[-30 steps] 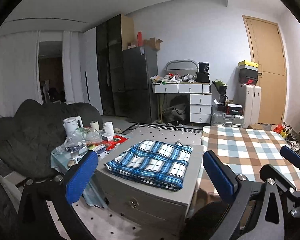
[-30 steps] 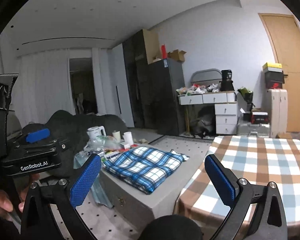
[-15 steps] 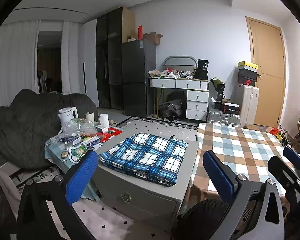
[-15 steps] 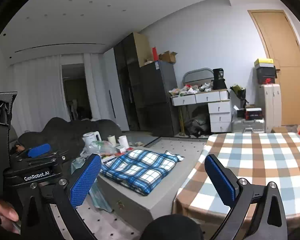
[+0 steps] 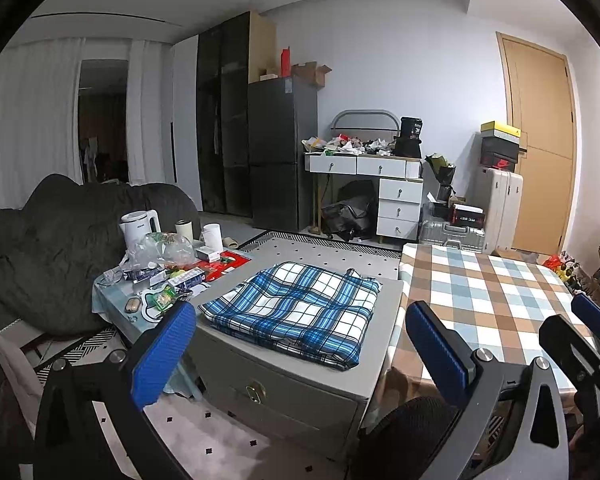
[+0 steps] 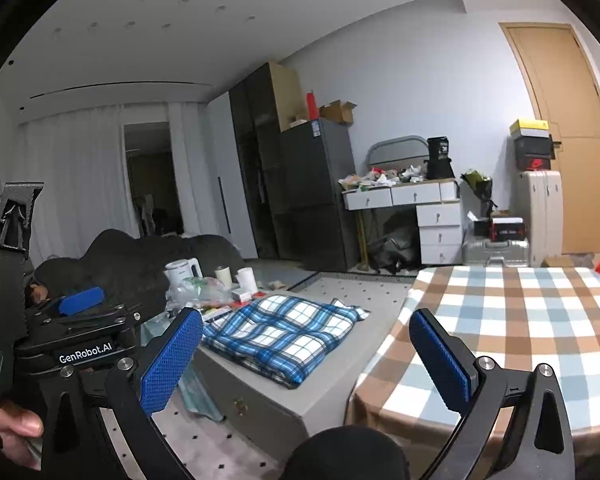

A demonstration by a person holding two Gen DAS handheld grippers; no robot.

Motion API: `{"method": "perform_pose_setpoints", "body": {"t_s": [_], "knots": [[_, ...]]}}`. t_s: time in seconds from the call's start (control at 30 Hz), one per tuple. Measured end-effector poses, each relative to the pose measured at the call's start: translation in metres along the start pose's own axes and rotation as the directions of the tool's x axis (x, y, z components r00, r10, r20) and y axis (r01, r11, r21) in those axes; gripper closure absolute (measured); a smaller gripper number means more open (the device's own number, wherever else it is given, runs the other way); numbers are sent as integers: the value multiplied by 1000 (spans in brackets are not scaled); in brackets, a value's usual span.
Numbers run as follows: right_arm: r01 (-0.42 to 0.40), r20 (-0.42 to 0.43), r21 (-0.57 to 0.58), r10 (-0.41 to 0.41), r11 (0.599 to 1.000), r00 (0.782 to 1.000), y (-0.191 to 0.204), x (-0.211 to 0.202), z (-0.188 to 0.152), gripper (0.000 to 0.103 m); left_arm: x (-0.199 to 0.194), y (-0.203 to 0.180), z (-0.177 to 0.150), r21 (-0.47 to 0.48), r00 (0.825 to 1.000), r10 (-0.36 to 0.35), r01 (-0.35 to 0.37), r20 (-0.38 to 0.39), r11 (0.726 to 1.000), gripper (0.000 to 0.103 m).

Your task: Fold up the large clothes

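One folded plaid cloth [image 5: 296, 312]; one kettle [image 5: 138, 227]; two white cups [image 5: 212, 236]; two suitcases [image 5: 500, 208]; one door [image 5: 540, 140].

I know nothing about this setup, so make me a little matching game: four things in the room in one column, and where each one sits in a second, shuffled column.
Things:
1. blue plaid cloth
2. white kettle
3. yellow shoebox
4. red bottle

Places:
A. on top of the dark fridge
B. on the cluttered side table, left of the cloth
C. folded on the grey drawer unit
D. top of the box stack on the pale suitcase, beside the door

Pairs: 1-C, 2-B, 3-D, 4-A
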State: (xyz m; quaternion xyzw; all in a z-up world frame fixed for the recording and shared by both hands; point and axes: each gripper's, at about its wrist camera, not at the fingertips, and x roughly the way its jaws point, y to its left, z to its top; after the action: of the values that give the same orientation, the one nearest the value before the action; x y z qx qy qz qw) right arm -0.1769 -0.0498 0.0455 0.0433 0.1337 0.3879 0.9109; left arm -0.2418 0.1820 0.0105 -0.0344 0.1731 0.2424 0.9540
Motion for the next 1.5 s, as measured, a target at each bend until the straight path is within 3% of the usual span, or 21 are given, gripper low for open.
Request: {"method": "perform_pose_setpoints", "body": {"t_s": [1.5], "knots": [[-2, 30, 18, 1, 1000, 1000, -7, -6, 3, 0, -14, -24, -3, 63, 1000, -22, 22, -12, 998, 1]]}}
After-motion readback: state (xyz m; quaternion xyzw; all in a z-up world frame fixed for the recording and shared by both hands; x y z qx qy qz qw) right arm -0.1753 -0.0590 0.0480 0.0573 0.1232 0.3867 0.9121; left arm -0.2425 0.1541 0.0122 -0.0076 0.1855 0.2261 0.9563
